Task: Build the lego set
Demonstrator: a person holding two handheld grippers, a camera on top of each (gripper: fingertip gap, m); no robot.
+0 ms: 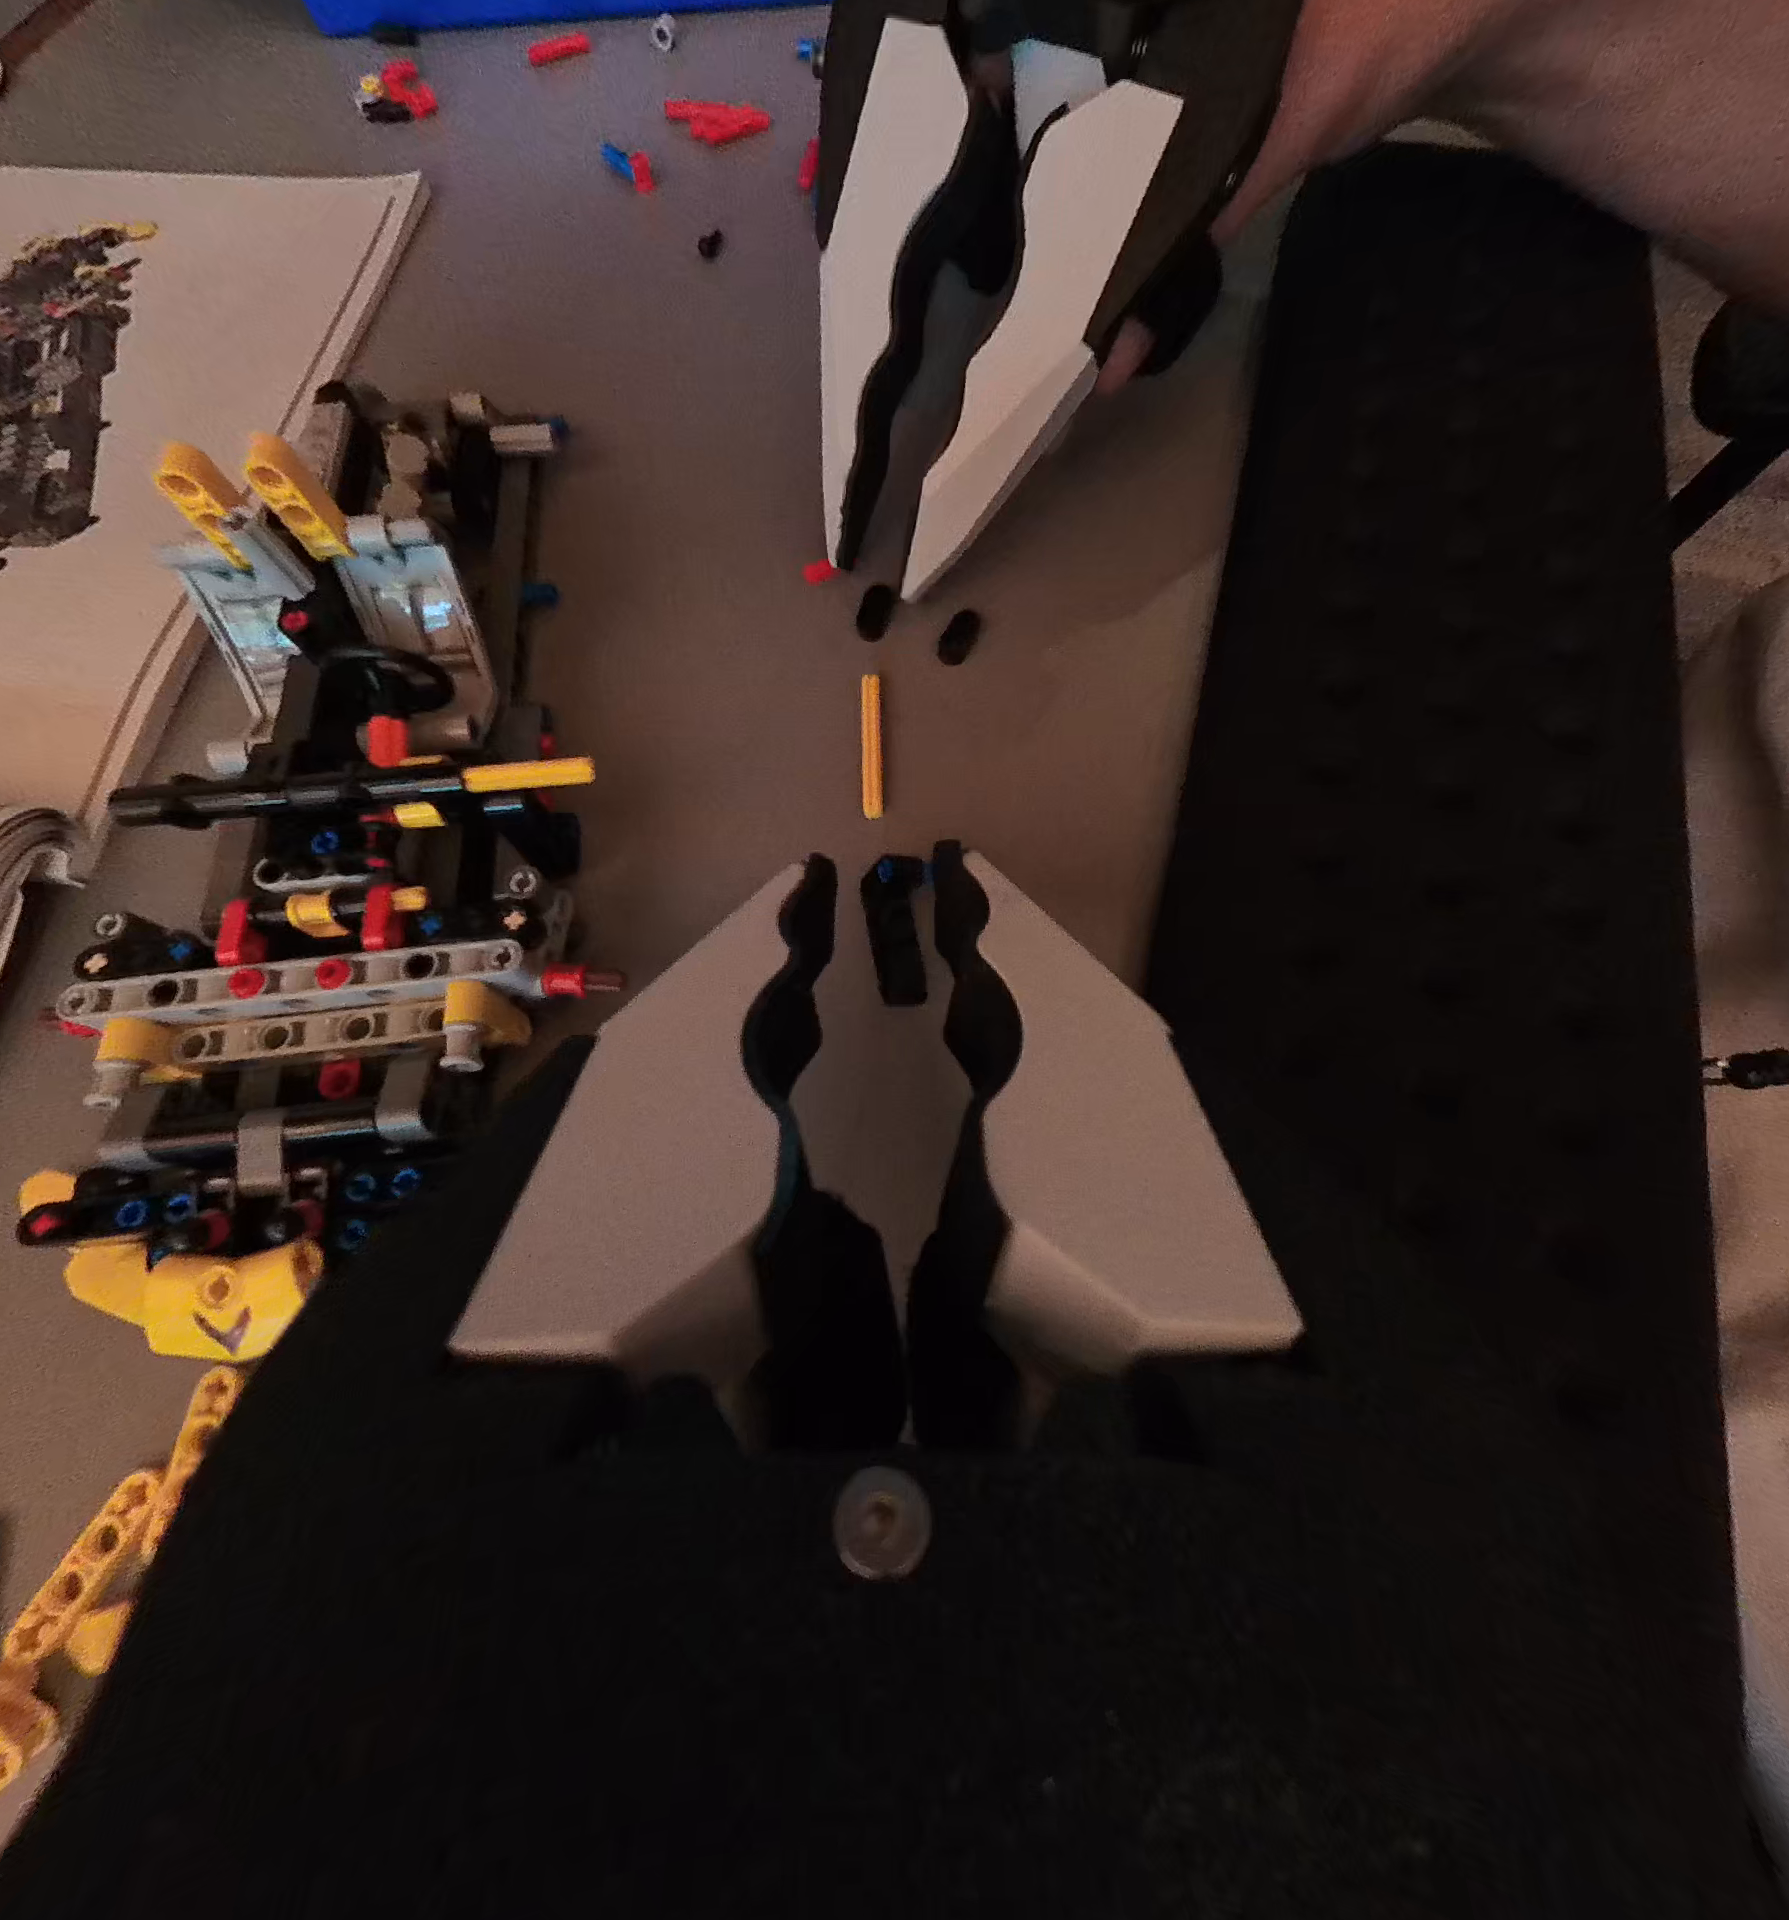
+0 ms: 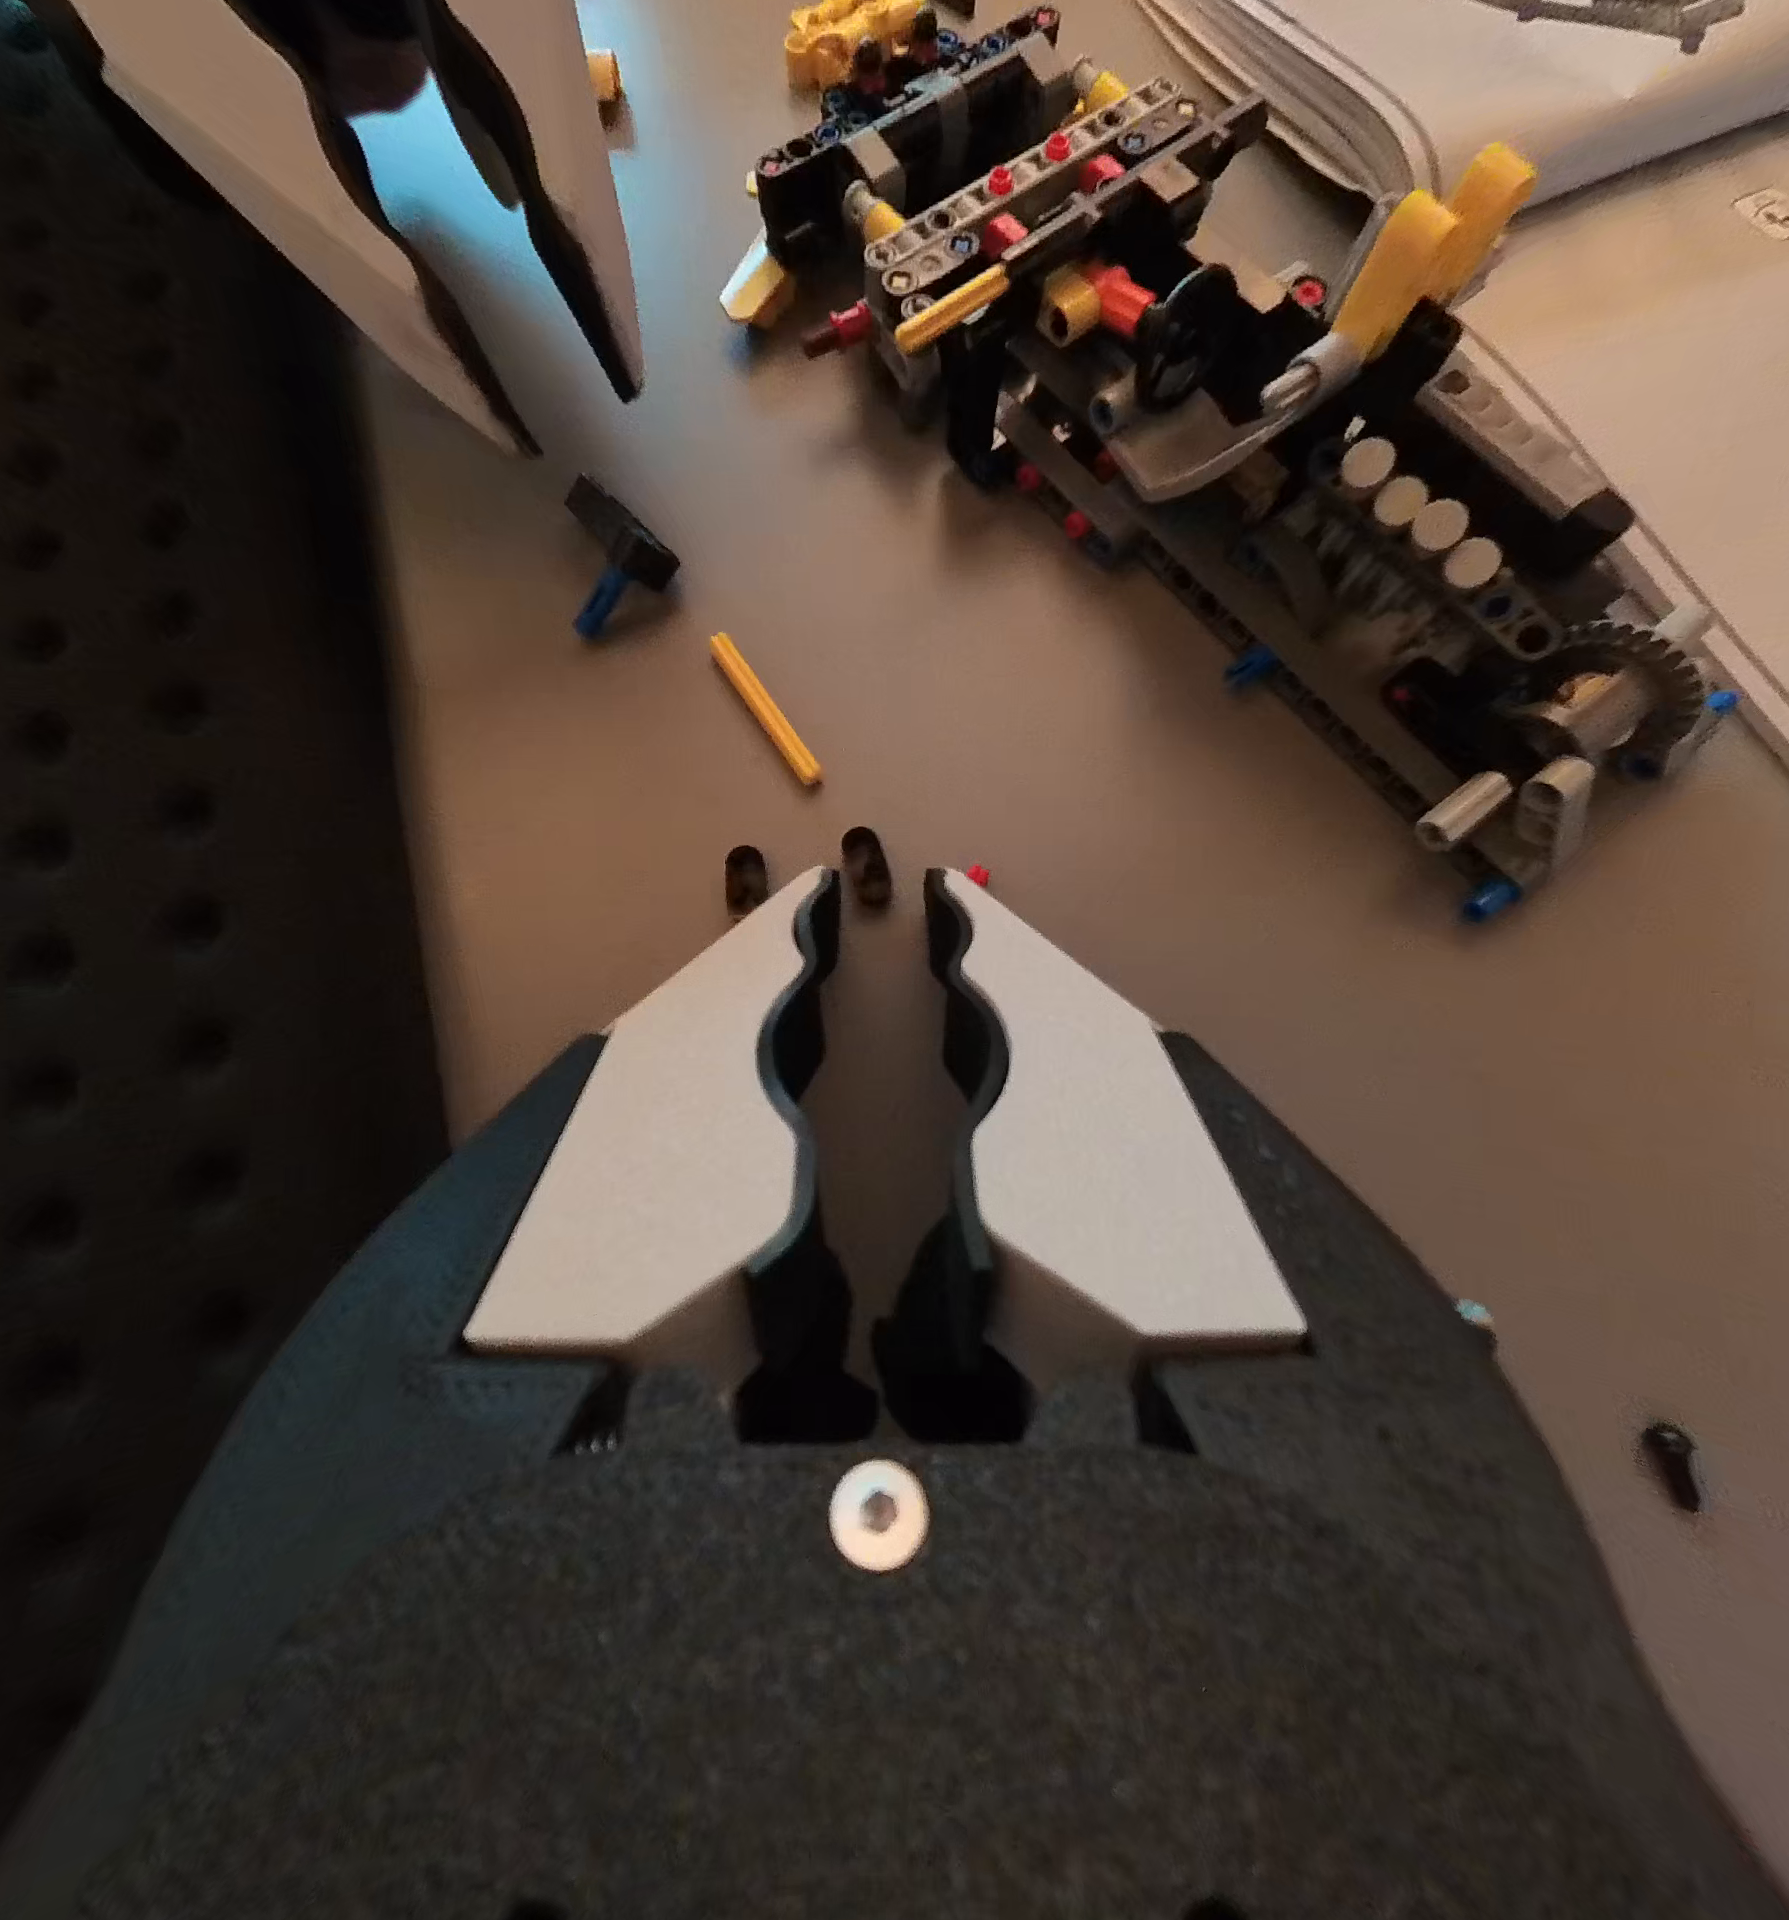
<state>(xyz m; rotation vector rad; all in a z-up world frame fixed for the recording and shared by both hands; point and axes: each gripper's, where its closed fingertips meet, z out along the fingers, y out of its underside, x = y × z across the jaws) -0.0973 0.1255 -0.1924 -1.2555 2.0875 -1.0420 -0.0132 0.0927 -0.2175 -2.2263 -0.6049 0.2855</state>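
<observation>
My left gripper (image 1: pixel 882 857) is open. A black connector with a blue pin (image 1: pixel 895 925) lies on the table between its fingers, with a gap on each side. It also shows in the right wrist view (image 2: pixel 620 551), just below the left gripper (image 2: pixel 578 416). My right gripper (image 2: pixel 877 878) is open, its tips on either side of a small black pin (image 2: pixel 866 862). A second black pin (image 2: pixel 744 871) and a tiny red piece (image 2: pixel 978 875) lie beside the tips. A yellow axle (image 1: pixel 871 746) lies between the two grippers. The half-built model (image 1: pixel 329 831) stands to the left.
An open instruction booklet (image 1: pixel 142 416) lies behind the model. A black perforated strip (image 1: pixel 1441 831) runs along the table edge. Loose red and blue pieces (image 1: pixel 713 120) are scattered at the far side. A yellow beam (image 1: pixel 90 1558) and a lone black pin (image 2: pixel 1671 1465) lie nearby. The gap from one gripper's tips to the other's is roughly 10 cm. From the right gripper's tips to the yellow axle (image 1: pixel 871 746) is close to 4 cm. It turns up in the right wrist view (image 2: pixel 768 709) as well.
</observation>
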